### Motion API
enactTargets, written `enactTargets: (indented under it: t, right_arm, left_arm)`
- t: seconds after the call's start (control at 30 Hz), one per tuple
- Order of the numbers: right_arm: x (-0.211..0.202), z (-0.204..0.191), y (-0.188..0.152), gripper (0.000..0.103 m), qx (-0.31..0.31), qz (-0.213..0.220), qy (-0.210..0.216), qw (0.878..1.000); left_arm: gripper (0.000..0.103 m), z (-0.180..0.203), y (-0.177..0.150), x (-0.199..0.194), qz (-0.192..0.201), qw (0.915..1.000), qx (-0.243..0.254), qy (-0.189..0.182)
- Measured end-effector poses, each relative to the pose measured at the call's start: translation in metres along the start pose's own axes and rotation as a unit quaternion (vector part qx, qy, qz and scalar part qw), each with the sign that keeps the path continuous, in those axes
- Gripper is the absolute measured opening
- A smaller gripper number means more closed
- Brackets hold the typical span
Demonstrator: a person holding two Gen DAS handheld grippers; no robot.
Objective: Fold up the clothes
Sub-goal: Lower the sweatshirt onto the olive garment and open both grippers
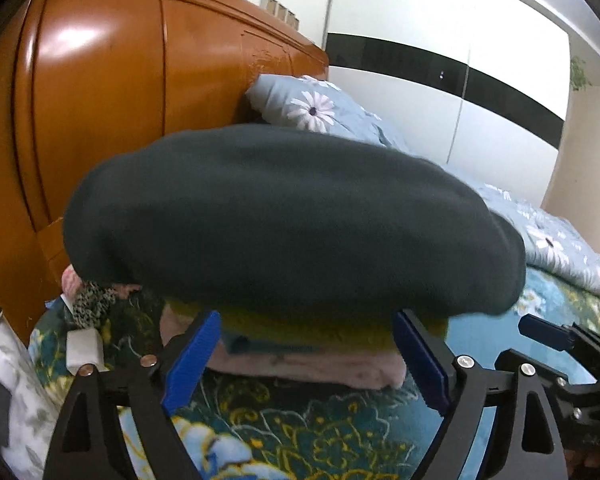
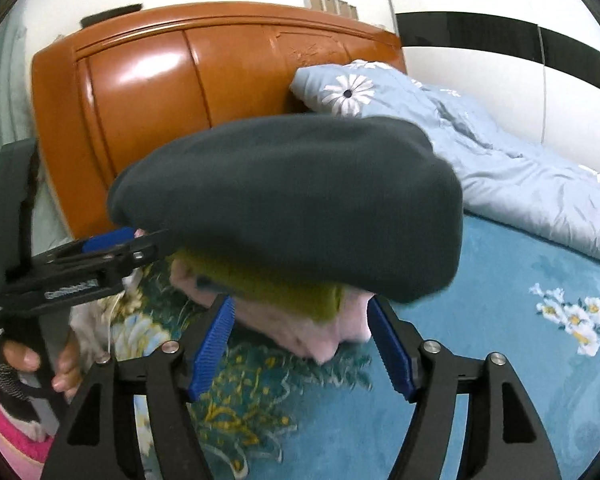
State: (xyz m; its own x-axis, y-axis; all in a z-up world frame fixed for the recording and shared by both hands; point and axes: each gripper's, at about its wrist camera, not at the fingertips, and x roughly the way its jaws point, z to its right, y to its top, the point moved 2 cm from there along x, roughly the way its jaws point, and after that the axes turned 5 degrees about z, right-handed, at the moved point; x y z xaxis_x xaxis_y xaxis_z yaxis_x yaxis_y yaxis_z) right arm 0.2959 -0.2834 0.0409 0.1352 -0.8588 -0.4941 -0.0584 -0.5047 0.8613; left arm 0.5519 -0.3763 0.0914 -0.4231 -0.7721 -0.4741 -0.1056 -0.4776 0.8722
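dark bundle parked on the stack, both tools open

left wrist view: your left tool (image 1: 306,356) stands wide open with nothing between its blue pads (image 1: 192,360). just past the tips sits the stack of folded clothes (image 1: 300,356) on the bed's teal floral cover (image 1: 300,432): a pink piece at the bottom, an olive-yellow one above it, and the dark green garment (image 1: 292,216) folded into a thick bundle on top. the bundle overhangs the layers below on both sides, so it looks set down whole rather than squared up. your right tool (image 1: 548,334) shows at the right edge, off to the side of the stack; from here you cannot tell its opening.

right wrist view: your right tool (image 2: 300,344) is also spread wide and empty, its tips just short of the pink layer (image 2: 300,332). your left tool (image 2: 108,242) reaches in from the left, its blue tip right at the underside of the dark bundle (contact is hard to judge). the stack sits near the wooden headboard (image 2: 148,92), beside the pale blue quilt (image 2: 500,168), likely to keep the middle of the bed free for folding.
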Motion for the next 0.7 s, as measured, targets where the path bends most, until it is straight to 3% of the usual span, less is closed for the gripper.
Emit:
enactTargets:
  t: [0.03, 0.23, 0.3, 0.43, 0.7]
  right_arm:
    - [-0.002, 0.0, -0.006, 0.084, -0.006, 0.0, -0.004, 1.0]
    - [-0.01, 0.013, -0.03, 0.084, 0.016, 0.007, -0.006, 1.0]
    - [-0.009, 0.019, -0.037, 0.084, 0.03, 0.011, -0.006, 0.999]
    - [-0.012, 0.028, -0.056, 0.093, 0.051, 0.019, -0.009, 0.998]
    - [-0.019, 0.045, -0.079, 0.095, 0.073, 0.035, -0.017, 0.997]
  left_arm:
    - [0.092, 0.005, -0.006, -0.001, 0.001, 1.0, 0.005, 0.003]
    - [0.097, 0.018, -0.031, 0.0, -0.004, 0.9997, -0.024, -0.01]
    - [0.103, 0.022, -0.039, -0.003, 0.004, 0.9992, -0.037, -0.014]
    - [0.103, 0.036, -0.05, -0.006, 0.027, 0.9994, -0.02, 0.0]
    - [0.103, 0.045, -0.058, -0.001, 0.019, 0.9994, -0.027, -0.006]
